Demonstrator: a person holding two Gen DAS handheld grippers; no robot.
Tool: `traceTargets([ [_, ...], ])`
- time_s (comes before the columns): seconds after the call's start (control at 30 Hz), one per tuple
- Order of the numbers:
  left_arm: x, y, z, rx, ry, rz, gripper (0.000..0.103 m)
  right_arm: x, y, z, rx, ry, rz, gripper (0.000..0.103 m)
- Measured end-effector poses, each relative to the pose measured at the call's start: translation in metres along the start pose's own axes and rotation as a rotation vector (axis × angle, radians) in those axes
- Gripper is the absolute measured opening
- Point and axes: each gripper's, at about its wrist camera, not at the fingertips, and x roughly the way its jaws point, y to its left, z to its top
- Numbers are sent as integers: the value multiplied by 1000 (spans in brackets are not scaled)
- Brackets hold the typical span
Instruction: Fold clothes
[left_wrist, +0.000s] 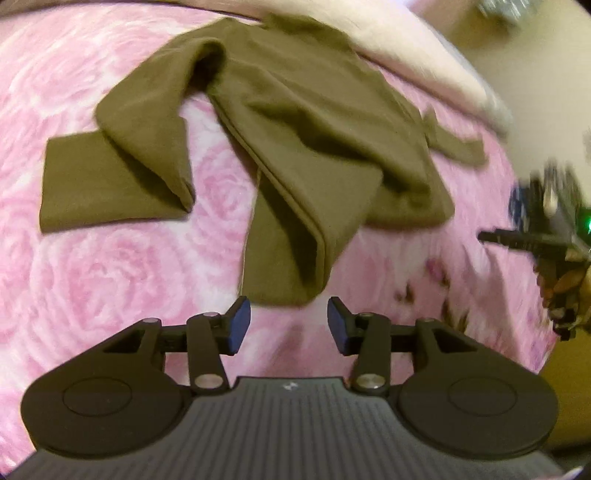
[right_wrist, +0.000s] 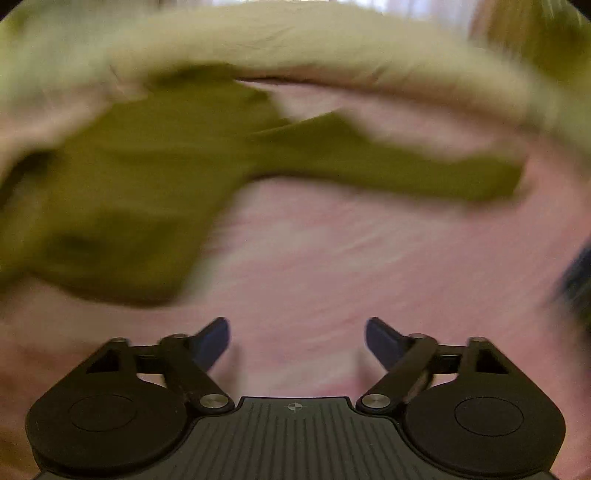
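Pink bedspread (left_wrist: 110, 277) fills frame. Olive shirt (left_wrist: 295, 122) sprawls upper centre, one sleeve (left_wrist: 110, 177) folded, body rumpled: barely started. Left gripper (left_wrist: 289, 325) and right gripper (right_wrist: 297, 341): jaws apart, nothing between them.

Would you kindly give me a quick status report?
Both grippers, left and right, open, empty. Olive shirt rumpled on pink blanket, unfolded. Nothing in the way.

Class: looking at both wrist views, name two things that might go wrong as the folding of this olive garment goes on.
1. The olive garment lies bunched in overlapping layers, so the open left gripper may pinch several layers together.
2. The right gripper view is badly blurred; aiming at the sleeve may miss.
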Motion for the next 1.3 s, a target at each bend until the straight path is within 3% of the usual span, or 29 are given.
traceTargets([
  [0.07, 7, -9, -1, 85, 4, 24, 42, 15, 17, -6, 70, -48, 101, 81],
  [0.23, 32, -28, 0, 265, -37, 68, 43, 43, 37, -4, 64, -182, 78, 81],
  [0.3, 44, -35, 2, 344, -35, 83, 36, 52, 44, 3, -27, -195, 77, 80],
  [0.33, 48, -35, 4, 366, -24, 88, 30, 52, 46, 6, -72, -178, 102, 50],
  [0.37, 50, -34, 8, 370, -11, 80, 13, 51, 48, 10, -99, -150, 145, 30],
  [0.4, 44, -29, 15, 332, -4, 34, 4, 51, 50, 14, -126, -121, 188, 18],
  [0.5, 9, -9, 42, 157, -31, -187, 3, 23, 45, 36, -175, -108, 278, 15],
  [0.6, -41, 9, 72, 41, -155, -385, 3, -12, 31, 72, -184, -114, 365, 14],
  [0.63, -52, 18, 82, 4, -197, -409, 3, -17, 26, 87, -161, -123, 379, 14],
  [0.7, -52, 40, 99, -96, -258, -376, 3, -27, 16, 118, -116, -141, 407, 15],
  [0.73, -49, 52, 107, -150, -283, -349, 3, -25, 10, 132, -59, -152, 420, 15],
  [0.77, -41, 63, 110, -202, -282, -318, 3, -12, 2, 143, 46, -165, 431, 27],
  [0.8, -28, 71, 109, -250, -249, -285, 3, 1, -6, 155, 150, -177, 442, 64],
  [0.83, -14, 79, 107, -298, -215, -252, 4, 15, -13, 163, 248, -182, 437, 93],
  [0.9, 12, 96, 105, -394, -148, -184, 6, 35, -22, 156, 389, -159, 414, 92],
  [1.0, 33, 107, 82, -495, -73, -192, 28, 50, -35, 125, 522, -107, 384, 92],
  [1.17, 43, 113, 49, -609, -52, -206, 31, 59, -56, 53, 627, -14, 314, 92],
  [1.3, 44, 119, 46, -641, -93, -207, 36, 62, -61, 37, 648, -77, 311, 92],
])
